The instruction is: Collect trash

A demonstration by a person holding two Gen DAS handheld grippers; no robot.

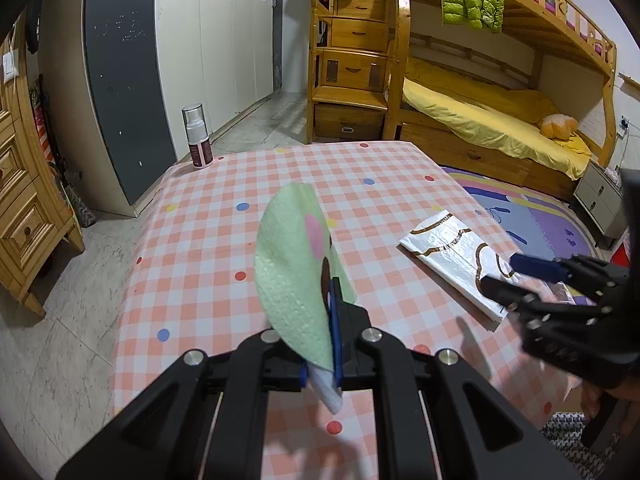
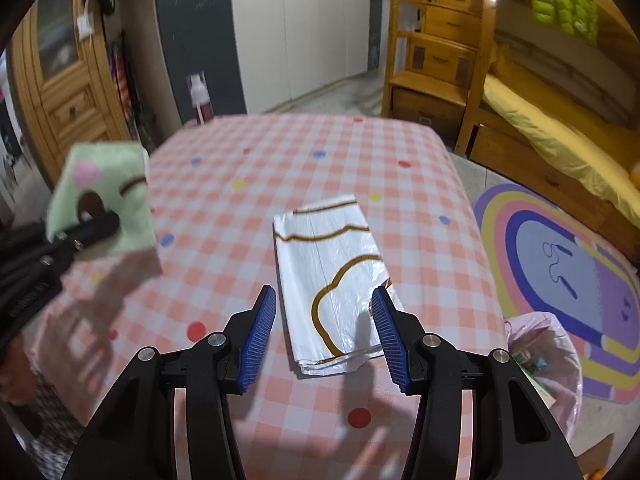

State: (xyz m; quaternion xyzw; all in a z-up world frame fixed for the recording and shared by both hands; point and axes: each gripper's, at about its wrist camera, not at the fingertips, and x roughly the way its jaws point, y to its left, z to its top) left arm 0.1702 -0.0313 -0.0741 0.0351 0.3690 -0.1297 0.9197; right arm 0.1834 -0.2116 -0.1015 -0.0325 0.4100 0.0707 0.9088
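Two grippers: left gripper (image 1: 334, 320) pinches green napkin (image 1: 288, 264); right gripper (image 2: 324, 336), jaws spread, should straddle white bag (image 2: 332, 264) edge, lower frame centre.

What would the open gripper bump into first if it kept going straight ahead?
Probably the folded white plastic bag. The right gripper points down at it with open jaws either side of its near end; depth is uncertain.

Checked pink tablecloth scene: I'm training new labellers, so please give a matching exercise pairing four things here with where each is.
Things:
1. Green paper napkin
2. Folded white plastic bag with brown print
3. White spray bottle
4. Pink-lined trash bin

Places:
A. On the floor beside the table
B. Flat on the tablecloth
C. Far corner of the table
D. Pinched in the left tool

Pairs: 1-D, 2-B, 3-C, 4-A
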